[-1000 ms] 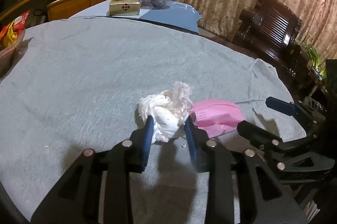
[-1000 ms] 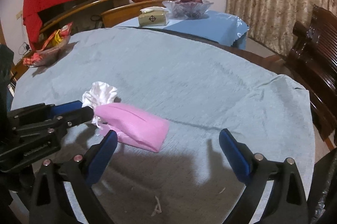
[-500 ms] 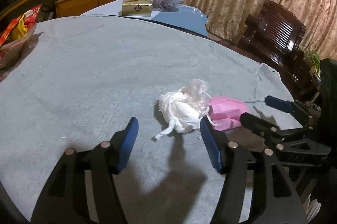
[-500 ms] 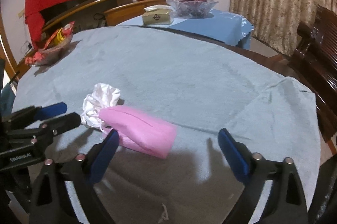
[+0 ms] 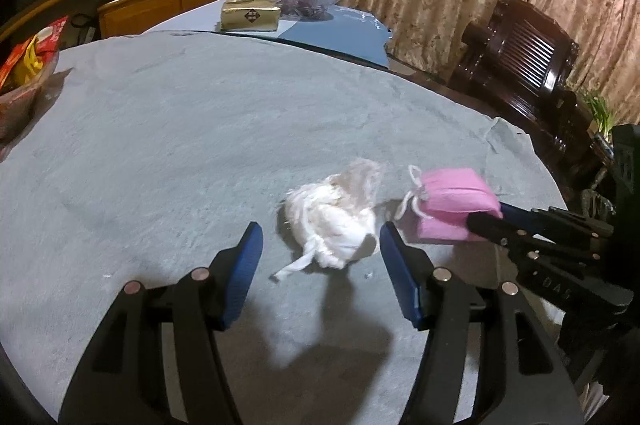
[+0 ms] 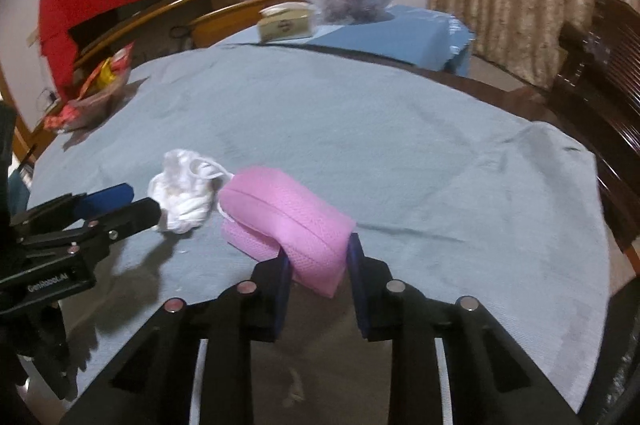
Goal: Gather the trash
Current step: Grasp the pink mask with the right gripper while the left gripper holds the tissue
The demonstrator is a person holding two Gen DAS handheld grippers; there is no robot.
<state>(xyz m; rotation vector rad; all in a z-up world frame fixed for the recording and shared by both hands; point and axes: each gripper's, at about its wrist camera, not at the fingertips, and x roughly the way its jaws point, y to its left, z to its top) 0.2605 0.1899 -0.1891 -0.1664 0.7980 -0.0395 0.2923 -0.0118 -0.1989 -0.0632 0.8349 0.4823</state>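
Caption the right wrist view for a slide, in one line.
Right gripper closing on a pink face mask beside a crumpled white mask on the grey tablecloth.

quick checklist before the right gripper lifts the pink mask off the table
1. Right gripper around the pink mask: ok, jaws closing on its near end.
2. Grip firm enough to lift: cannot tell, jaws not settled.
3. Mask's ear loop free of the white wad: cannot tell, they lie close.
4. Left gripper out of the way: ok, open, the wad lying loose between its fingers.
5. Grey tablecloth not pinched: cannot tell.
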